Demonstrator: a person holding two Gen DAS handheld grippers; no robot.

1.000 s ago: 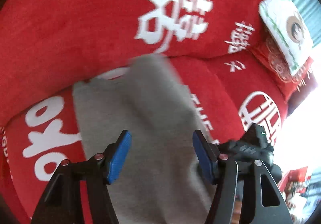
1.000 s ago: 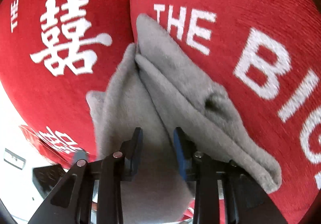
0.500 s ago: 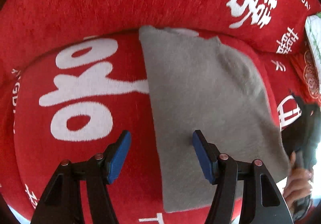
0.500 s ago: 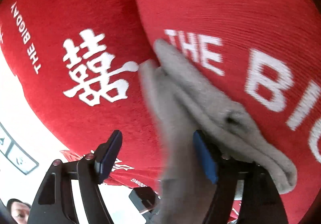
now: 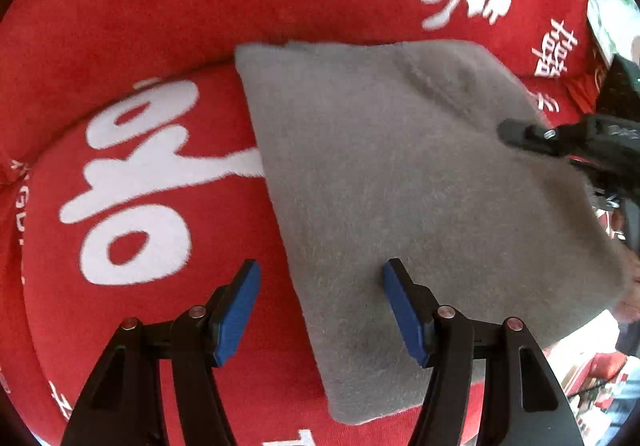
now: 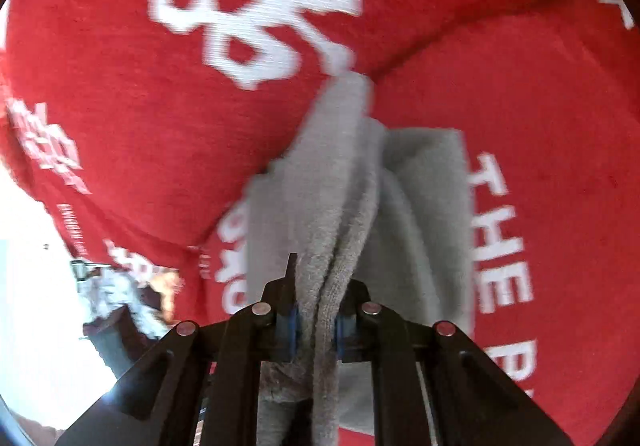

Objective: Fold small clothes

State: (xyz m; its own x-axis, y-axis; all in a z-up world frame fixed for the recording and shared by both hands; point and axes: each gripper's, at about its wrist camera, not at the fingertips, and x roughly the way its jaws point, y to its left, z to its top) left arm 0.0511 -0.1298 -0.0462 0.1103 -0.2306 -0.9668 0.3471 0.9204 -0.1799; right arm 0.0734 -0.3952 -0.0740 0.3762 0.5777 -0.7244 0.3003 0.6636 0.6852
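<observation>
My right gripper (image 6: 314, 326) pinches a bunched edge of the grey cloth (image 5: 400, 182), which lies on the red cushion (image 5: 140, 326). My left gripper (image 5: 322, 310) hovers wide apart over its near edge, holding nothing.

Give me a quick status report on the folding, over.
Left gripper open, jaws straddling the near edge of the grey garment. Right gripper shut on bunched grey garment. Garment lies on red cushion. Nothing in the way.

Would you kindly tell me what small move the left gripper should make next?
Probably close the left gripper on the grey cloth's near edge: its jaws stand open astride that edge, while the right gripper already pinches the cloth.
</observation>
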